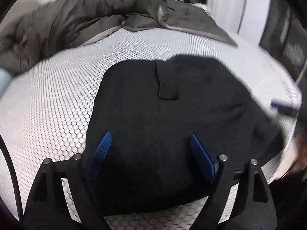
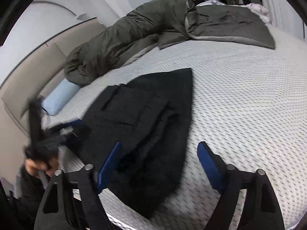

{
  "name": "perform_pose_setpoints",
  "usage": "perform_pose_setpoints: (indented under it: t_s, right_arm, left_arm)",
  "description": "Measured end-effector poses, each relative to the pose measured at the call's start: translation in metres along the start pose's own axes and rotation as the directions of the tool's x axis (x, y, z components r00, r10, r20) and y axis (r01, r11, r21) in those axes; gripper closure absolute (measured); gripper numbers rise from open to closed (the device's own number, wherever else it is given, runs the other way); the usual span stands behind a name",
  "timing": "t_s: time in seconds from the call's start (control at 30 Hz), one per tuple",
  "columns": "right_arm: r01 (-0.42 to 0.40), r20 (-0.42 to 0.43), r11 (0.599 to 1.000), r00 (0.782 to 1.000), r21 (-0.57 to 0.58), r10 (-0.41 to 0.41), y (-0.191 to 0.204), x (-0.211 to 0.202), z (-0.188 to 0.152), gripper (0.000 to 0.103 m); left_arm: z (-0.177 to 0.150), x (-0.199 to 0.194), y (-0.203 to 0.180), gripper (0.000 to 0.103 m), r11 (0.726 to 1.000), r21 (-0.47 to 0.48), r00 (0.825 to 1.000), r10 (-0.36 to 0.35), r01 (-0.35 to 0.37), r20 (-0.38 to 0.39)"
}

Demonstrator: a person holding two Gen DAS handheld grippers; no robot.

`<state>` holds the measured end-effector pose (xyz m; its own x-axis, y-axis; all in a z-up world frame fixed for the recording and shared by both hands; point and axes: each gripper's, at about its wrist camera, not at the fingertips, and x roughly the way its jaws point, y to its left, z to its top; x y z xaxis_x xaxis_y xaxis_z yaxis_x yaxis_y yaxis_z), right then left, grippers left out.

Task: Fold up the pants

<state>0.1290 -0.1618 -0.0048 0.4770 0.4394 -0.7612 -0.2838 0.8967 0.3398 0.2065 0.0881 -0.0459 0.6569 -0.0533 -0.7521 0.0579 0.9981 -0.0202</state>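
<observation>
the pants [image 1: 165, 126] lie flat on the bed [image 1: 57, 99], already doubled into a dark compact slab, its long axis running away from the near edge toward the far side. the left hand-held gripper [image 1: 147, 153] hangs straight over the near end of the cloth, its blue pads [image 1: 103, 147] spread wide, grasping nothing. the right hand-held gripper [image 2: 159, 164] straddles the right-hand edge of the pants [image 2: 145, 124], one pad over cloth and one over bare bed, likewise released and empty. the left looks nearer to the middle of the fabric; my guess is the next fold runs along that long axis. at far left lies a pale blue pillow [image 2: 59, 97]; behind, a grey-green duvet [image 2: 122, 38], well apart. nothing lies in the way.
</observation>
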Motion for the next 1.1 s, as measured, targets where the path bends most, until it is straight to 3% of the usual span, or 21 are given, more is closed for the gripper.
perform_pose_setpoints:
  t_s: [0.1,0.17,0.27,0.3,0.33,0.43,0.5,0.57,0.63,0.67,0.77,0.87,0.97,1.0,1.1]
  right_arm:
    - [-0.072,-0.049,0.997,0.996,0.032,0.073,0.005,0.019,0.011,0.022]
    - [-0.055,-0.118,0.997,0.991,0.049,0.061,0.004,0.043,0.015,0.022]
    - [-0.07,-0.13,0.993,0.988,0.095,0.082,-0.001,0.068,0.028,0.026]
    - [-0.079,-0.123,0.991,0.988,0.111,0.092,-0.001,0.076,0.036,0.033]
    - [-0.057,-0.126,0.993,0.99,0.103,0.07,0.0,0.08,0.039,0.061]
    - [0.01,-0.115,1.0,0.993,0.011,-0.009,0.015,0.082,0.047,0.083]
    - [0.028,-0.007,0.997,1.0,-0.073,-0.029,0.033,0.063,0.055,0.084]
    - [0.082,0.009,0.991,0.997,-0.106,-0.081,0.036,0.06,0.058,0.081]
    - [0.15,-0.075,0.981,0.984,-0.126,-0.16,0.029,0.077,0.052,0.055]
    - [0.189,-0.11,0.974,0.973,-0.123,-0.203,0.022,0.085,0.049,0.049]
    - [0.166,-0.098,0.983,0.98,-0.072,-0.173,0.012,0.073,0.044,0.045]
    - [0.205,-0.033,0.974,0.977,-0.1,-0.21,0.014,0.044,0.034,0.045]
    - [0.064,-0.04,0.998,0.997,-0.029,-0.065,0.006,0.026,0.025,0.045]
    - [-0.007,-0.05,1.0,0.999,-0.006,0.007,0.005,0.023,0.022,0.045]
    - [-0.106,-0.063,0.994,0.992,-0.004,0.105,0.012,0.025,0.018,0.045]
  left_arm:
    - [-0.003,0.006,-0.009,0.018,0.998,0.063,1.0,0.004,-0.004,0.0]
    - [-0.012,0.001,-0.016,0.016,0.997,0.083,1.0,0.0,0.0,-0.003]
    - [-0.014,0.0,-0.022,0.016,0.996,0.092,1.0,-0.008,0.008,-0.006]
    - [-0.01,0.005,-0.021,0.016,0.996,0.088,1.0,-0.016,0.016,-0.006]
    - [-0.01,0.004,-0.019,0.016,0.996,0.08,1.0,-0.026,0.027,-0.004]
    - [-0.014,-0.008,-0.018,0.016,0.996,0.075,0.999,-0.043,0.043,0.005]
    - [-0.021,-0.022,-0.017,0.016,0.996,0.074,0.998,-0.06,0.059,0.013]
    - [-0.024,-0.026,-0.015,0.016,0.996,0.074,0.998,-0.058,0.057,0.012]
    - [-0.029,-0.024,-0.013,0.016,0.996,0.077,0.999,-0.037,0.038,-0.007]
    - [-0.03,-0.024,-0.012,0.016,0.997,0.073,0.999,-0.034,0.034,-0.009]
    - [-0.029,-0.029,-0.009,0.016,0.998,0.046,1.0,-0.031,0.03,0.003]
    - [-0.027,-0.033,-0.006,0.016,0.999,0.012,0.999,-0.034,0.034,0.009]
    - [-0.024,-0.031,-0.005,0.016,0.999,0.0,0.999,-0.035,0.035,0.011]
    - [-0.023,-0.03,-0.006,0.016,0.999,0.002,0.999,-0.032,0.032,0.008]
    - [-0.023,-0.025,-0.011,0.016,1.0,0.018,1.0,-0.012,0.013,-0.004]
